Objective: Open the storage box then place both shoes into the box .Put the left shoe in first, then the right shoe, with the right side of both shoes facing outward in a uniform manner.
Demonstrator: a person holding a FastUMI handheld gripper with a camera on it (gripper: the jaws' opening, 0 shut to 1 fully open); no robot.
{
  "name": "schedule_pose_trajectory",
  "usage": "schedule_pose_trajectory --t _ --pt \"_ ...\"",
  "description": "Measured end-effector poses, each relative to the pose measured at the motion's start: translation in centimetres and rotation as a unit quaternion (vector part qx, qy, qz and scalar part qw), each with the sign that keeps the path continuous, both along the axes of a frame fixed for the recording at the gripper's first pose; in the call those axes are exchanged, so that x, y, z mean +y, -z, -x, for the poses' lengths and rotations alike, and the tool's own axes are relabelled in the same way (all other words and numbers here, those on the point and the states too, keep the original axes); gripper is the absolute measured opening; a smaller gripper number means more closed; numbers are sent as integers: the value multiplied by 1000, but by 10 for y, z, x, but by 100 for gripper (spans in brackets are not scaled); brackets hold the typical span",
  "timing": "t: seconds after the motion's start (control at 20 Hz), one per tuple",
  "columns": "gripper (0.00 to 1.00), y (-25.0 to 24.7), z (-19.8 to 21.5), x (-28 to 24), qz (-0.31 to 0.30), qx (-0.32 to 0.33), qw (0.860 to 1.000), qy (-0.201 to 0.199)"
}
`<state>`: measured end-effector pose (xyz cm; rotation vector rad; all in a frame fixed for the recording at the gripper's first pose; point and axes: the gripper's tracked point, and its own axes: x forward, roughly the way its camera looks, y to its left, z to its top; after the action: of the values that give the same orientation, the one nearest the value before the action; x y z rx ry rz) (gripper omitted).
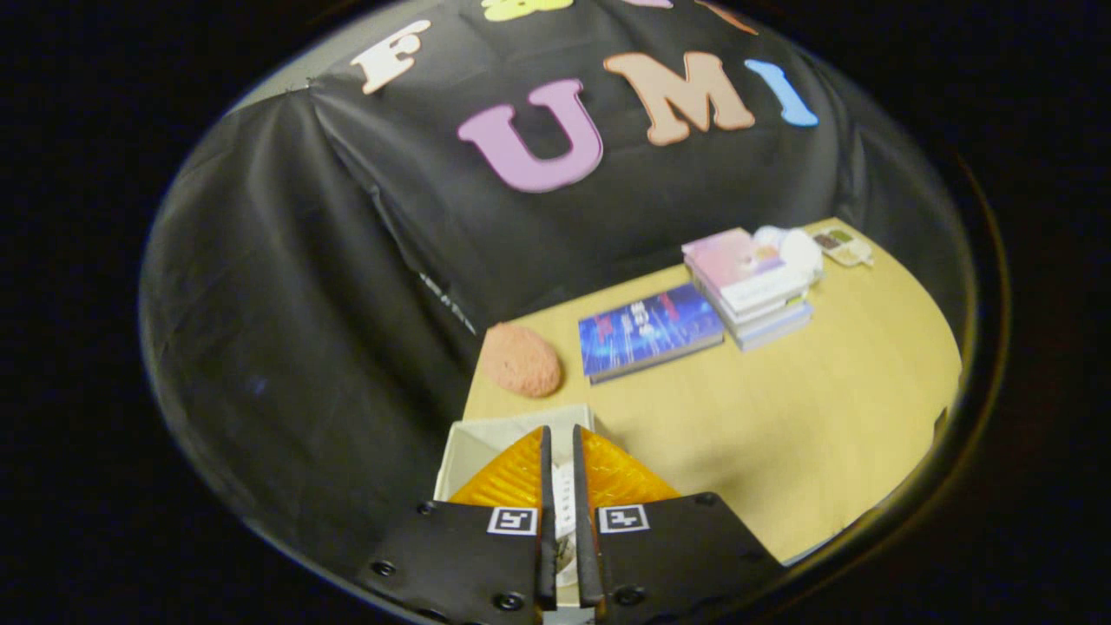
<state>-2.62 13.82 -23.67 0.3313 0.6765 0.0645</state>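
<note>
Illumination is uneven: the wooden table (781, 408) is brightly lit from above, while the cloth wall (304, 304) stays dim with faint sheen on its folds. Soft shadows fall beside the blue book (649, 334) and the book stack (751, 286). Slight motion blur softens all detail. Fisheye distortion bends the table edges strongly. The gripper (562, 443), fingers nearly closed, is blurred.

A pale, open storage box (486, 438) sits at the counter's corner, directly under the gripper (562, 451), at six o'clock from the pink lump.

The gripper's fingers stand nearly closed, a thin gap between them.
</note>
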Motion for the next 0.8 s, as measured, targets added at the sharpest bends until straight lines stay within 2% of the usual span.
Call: schedule_pose_trajectory --t 0.2,0.4,0.6,0.8 --pt "11 -86 -29 -32 17 -118 993 20" --pt "11 -173 -38 -64 38 -212 976 43" --pt "11 -253 -31 -94 61 -278 957 54" --pt "11 -288 -7 -113 97 -311 943 68"
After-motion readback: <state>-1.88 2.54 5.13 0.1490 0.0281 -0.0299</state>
